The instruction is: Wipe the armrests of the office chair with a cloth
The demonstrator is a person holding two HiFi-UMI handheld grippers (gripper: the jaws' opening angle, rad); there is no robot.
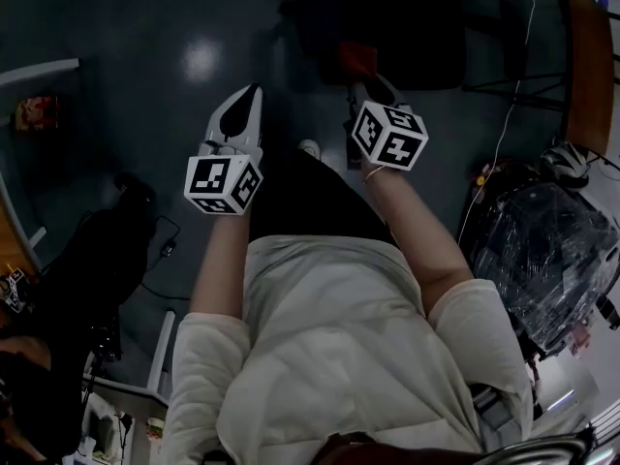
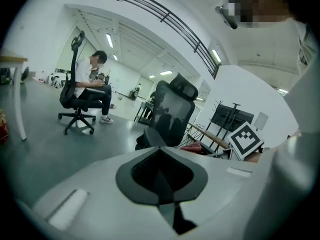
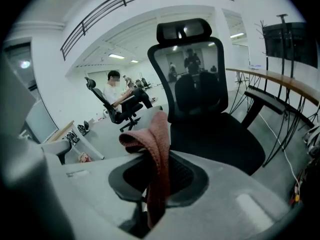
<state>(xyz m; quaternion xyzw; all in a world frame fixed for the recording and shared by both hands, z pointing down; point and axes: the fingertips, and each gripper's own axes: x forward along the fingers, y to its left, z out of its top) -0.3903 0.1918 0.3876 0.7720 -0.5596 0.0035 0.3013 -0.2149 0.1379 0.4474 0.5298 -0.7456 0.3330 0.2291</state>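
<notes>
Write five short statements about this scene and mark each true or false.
1. The right gripper is clamped on a pinkish-red knitted cloth. True.
2. The left gripper holds a second cloth. False: its jaws are together with nothing between them.
3. A black mesh-back office chair stands ahead of the right gripper. True.
4. The cloth is pressed onto the chair. False: it hangs from the jaws, short of the chair.
5. Nobody else is in the room. False: a seated person is in the background.
</notes>
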